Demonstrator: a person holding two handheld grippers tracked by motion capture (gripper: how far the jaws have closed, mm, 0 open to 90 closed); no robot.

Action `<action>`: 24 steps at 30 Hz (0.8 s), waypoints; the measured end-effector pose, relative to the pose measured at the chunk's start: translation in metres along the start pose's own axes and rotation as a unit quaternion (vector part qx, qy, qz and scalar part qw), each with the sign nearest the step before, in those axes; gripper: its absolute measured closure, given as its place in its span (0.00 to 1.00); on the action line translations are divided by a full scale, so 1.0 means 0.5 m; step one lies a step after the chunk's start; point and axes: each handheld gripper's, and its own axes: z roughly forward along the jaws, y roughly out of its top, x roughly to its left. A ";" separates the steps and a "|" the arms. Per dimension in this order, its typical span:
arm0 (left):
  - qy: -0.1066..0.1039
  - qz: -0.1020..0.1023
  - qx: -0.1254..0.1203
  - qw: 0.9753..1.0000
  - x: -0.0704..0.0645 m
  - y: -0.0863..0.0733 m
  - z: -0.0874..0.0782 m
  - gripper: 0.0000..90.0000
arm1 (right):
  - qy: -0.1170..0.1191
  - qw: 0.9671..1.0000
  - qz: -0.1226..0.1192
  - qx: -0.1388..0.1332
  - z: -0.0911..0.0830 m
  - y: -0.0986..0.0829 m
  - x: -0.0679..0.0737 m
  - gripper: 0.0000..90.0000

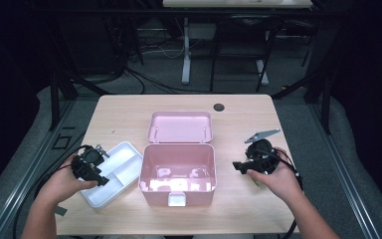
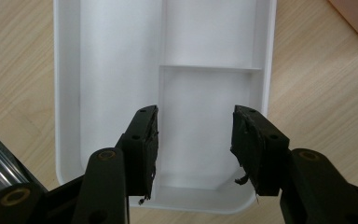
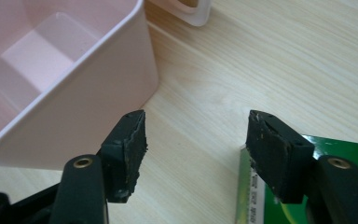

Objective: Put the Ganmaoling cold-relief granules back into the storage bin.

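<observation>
1. The left gripper (image 2: pixel 193 140) is hovering with its jaws apart over the white plastic divided tray (image 2: pixel 67 93), which is lying on the pale wooden table (image 1: pixel 129 112) just left of the open pink plastic box (image 1: pixel 178 172).
2. The right gripper (image 3: pixel 196 149) is hanging with its jaws apart, empty, beside the box's right wall, above a green flat packet (image 3: pixel 345 156) lying on the table.

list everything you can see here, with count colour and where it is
box: 1, pink, open, table centre
lid: 1, pink, flat behind the box
tray: 1, white, divided, left of the box, empty
packet: 1, green, on the table under the right gripper
table: 1, light wood
desk legs: white, on the floor beyond the table
left gripper: 1, black, open over the tray
right gripper: 1, black, open beside the box
hands: 2, holding the grippers
</observation>
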 end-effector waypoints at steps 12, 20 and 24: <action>-0.005 0.009 0.004 1.000 -0.010 -0.004 -0.005 0.55 | -0.032 0.998 -0.001 0.056 0.021 0.028 -0.039 0.38; -0.001 0.014 -0.006 1.000 -0.019 -0.004 -0.021 0.54 | -0.050 0.994 0.018 0.093 0.033 0.035 -0.077 0.31; -0.004 0.014 -0.008 1.000 -0.022 -0.003 -0.023 0.53 | -0.057 0.990 0.030 0.123 0.040 0.038 -0.092 0.27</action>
